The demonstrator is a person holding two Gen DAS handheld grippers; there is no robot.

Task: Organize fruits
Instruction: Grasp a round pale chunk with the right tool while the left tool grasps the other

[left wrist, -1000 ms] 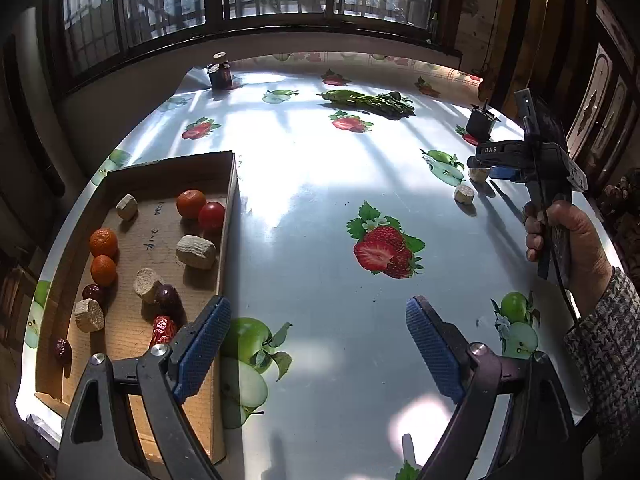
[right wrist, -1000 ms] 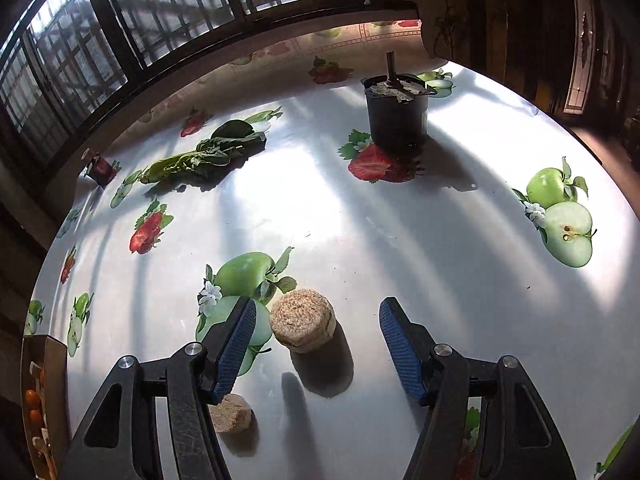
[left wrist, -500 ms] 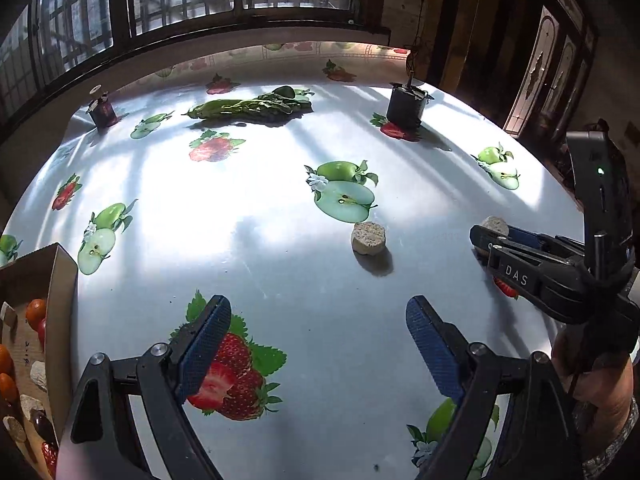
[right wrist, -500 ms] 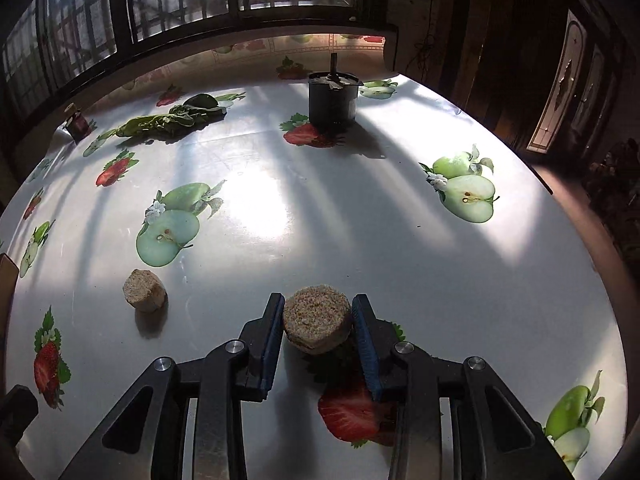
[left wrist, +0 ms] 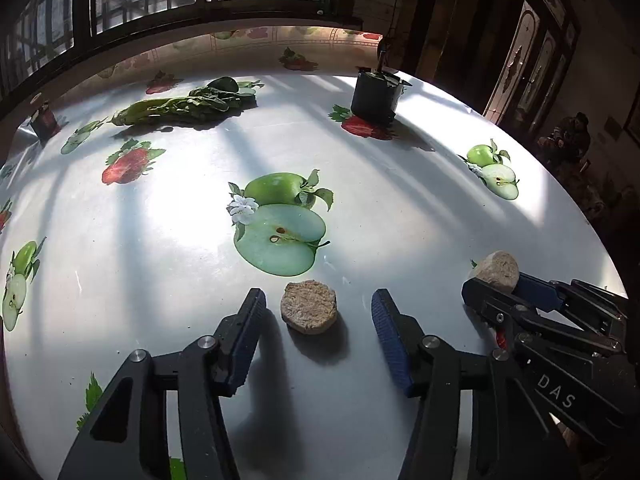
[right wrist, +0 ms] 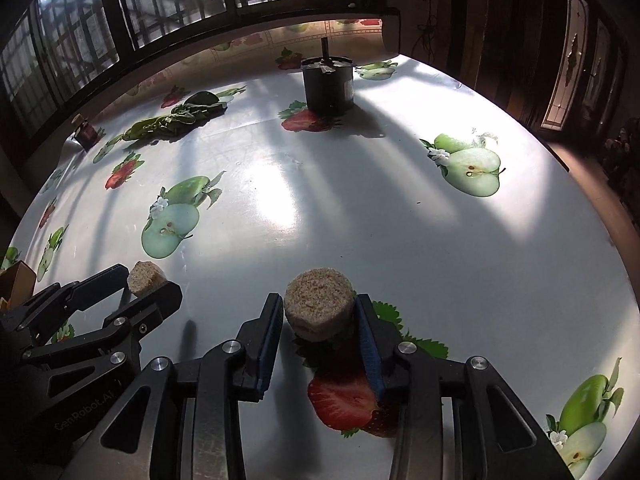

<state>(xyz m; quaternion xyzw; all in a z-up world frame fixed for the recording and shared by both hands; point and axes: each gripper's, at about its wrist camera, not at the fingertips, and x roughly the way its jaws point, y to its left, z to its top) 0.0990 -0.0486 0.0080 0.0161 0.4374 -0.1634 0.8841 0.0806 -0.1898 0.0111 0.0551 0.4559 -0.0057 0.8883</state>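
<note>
Sunlit fruit-print table (left wrist: 400,208): my right gripper (right wrist: 318,332) clamps one tan puck (right wrist: 319,306); my left gripper (left wrist: 316,322), jaws just narrowing, straddles another puck (left wrist: 309,306) untouched. Next: close, lift both.

Two tan, crumbly round pucks: one (left wrist: 308,306) flat on the desk (left wrist: 400,216), the other (right wrist: 319,303) pinched at its sides, just beside it

barred windows (left wrist: 168,4) | dark wooden door (left wrist: 532,60) | sunlit fruit-print tablecloth (left wrist: 400,208)
</note>
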